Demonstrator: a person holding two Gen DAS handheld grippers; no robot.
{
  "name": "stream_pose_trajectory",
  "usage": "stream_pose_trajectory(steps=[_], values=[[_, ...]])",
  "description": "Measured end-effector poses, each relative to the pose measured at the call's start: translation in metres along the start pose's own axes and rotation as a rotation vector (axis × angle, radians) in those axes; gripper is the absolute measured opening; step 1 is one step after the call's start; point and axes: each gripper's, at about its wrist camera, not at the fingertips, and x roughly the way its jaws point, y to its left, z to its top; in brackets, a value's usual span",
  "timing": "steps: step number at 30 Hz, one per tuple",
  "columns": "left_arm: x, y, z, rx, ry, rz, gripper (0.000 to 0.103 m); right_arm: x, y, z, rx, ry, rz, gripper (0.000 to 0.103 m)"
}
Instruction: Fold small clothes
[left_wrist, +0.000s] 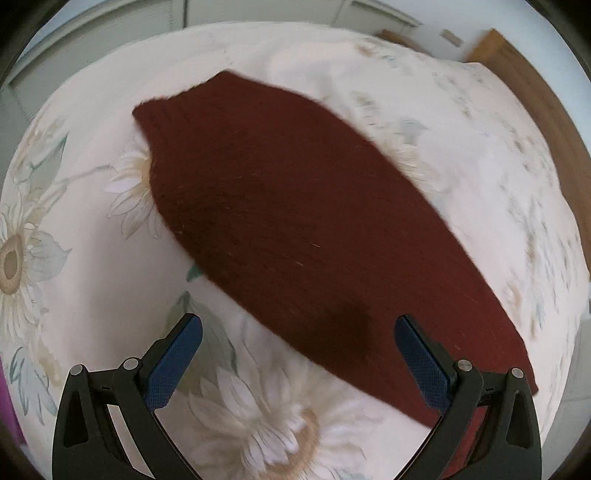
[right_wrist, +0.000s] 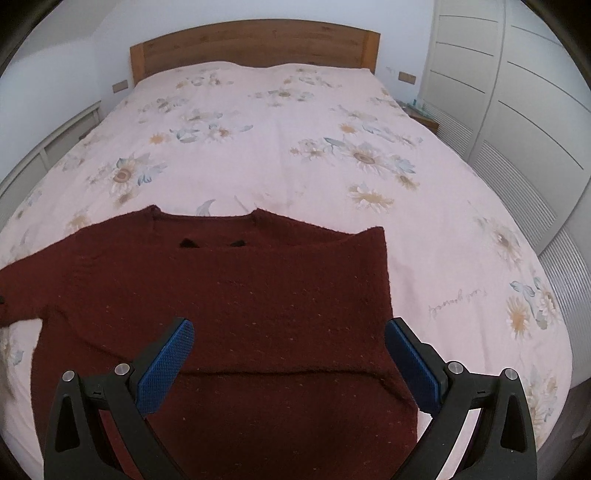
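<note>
Pale pink bedding with a sunflower print covers the bed (right_wrist: 280, 122), which runs away to a wooden headboard (right_wrist: 255, 42) at the far end, with white louvred wardrobe doors (right_wrist: 524, 122) along the right wall. On the near part of the bed lies a dark red knitted sweater (right_wrist: 236, 306), spread flat with its neckline toward the headboard and its hem toward the near edge. Its right side looks already turned in, leaving a straight edge there, while the left sleeve stretches out to the left, past the edge of the right wrist view.

Right gripper (right_wrist: 288, 362) hangs over the lower body of the sweater, jaws spread wide and holding nothing. Left gripper (left_wrist: 295, 362) is likewise released and empty, hovering low over a long stretch of red knit that runs diagonally from the far left to the near right in its view; the picture is somewhat blurred. That length of cloth (left_wrist: 295, 221) passes just ahead of and under its right finger.

To my eye, the outstretched sleeve is the next thing to fold in, and the left gripper is the nearer one to it.
</note>
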Motion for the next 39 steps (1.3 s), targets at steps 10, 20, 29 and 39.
stream_pose_trajectory(steps=[10,20,29,39], values=[[0.013,-0.005,0.012,0.058,0.036,0.025,0.072,0.012,-0.003,-0.007,-0.002,0.029,-0.013,0.103],[-0.028,-0.048,0.004,0.314,0.005,-0.056,0.009,0.005,-0.004,-0.008,-0.003,0.017,-0.003,0.103],[-0.091,-0.132,-0.054,0.591,-0.032,-0.185,0.007,-0.004,-0.006,0.001,-0.003,-0.009,0.009,0.103],[-0.114,-0.25,-0.164,0.839,-0.013,-0.345,0.006,-0.016,-0.025,0.01,0.029,-0.04,-0.005,0.103]])
